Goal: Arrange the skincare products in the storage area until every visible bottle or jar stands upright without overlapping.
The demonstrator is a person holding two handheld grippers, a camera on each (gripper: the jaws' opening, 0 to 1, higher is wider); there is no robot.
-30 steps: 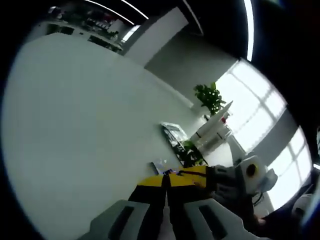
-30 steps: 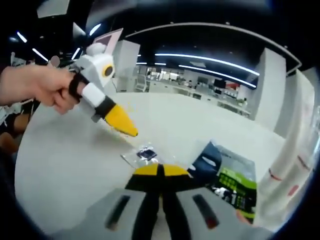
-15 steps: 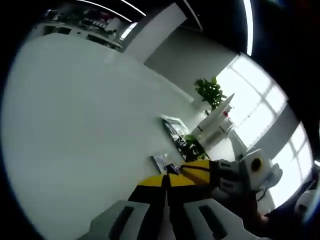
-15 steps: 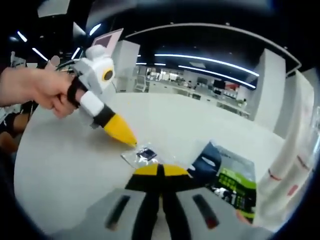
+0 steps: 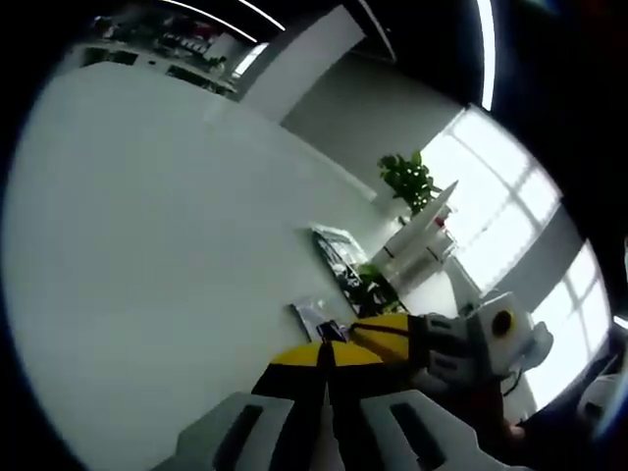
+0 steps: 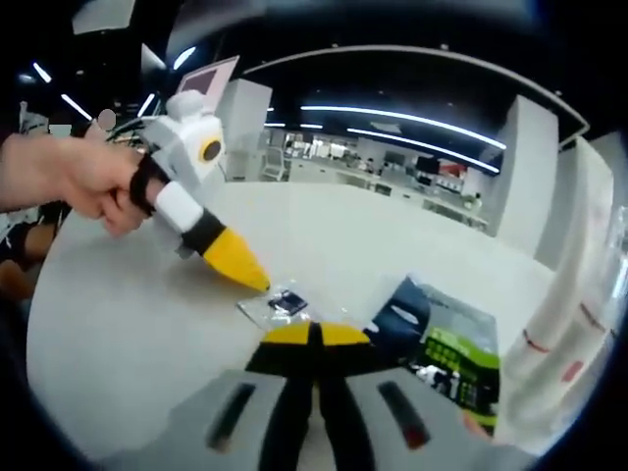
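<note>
Two tall white bottles (image 5: 420,245) with dark bands stand at the far end of the white table (image 5: 147,226); in the right gripper view the white bottles (image 6: 561,319) rise at the right edge. A small clear sachet (image 6: 279,304) with a dark centre lies flat just ahead of my right gripper (image 6: 314,335), which is shut and holds nothing. My left gripper (image 6: 261,283), held in a hand, points its shut yellow tips at the sachet's near edge. In the left gripper view, the sachet (image 5: 314,319) lies just beyond my left gripper (image 5: 327,349), with the right gripper (image 5: 357,332) beside it.
A dark and green flat packet (image 6: 442,345) lies on the table right of the sachet, seen as the packet (image 5: 341,257) in the left gripper view. A potted plant (image 5: 408,183) stands behind the bottles. Office desks line the far background.
The left gripper has dropped a little and its tips have come closer to the sachet. The right gripper has hardly moved.
</note>
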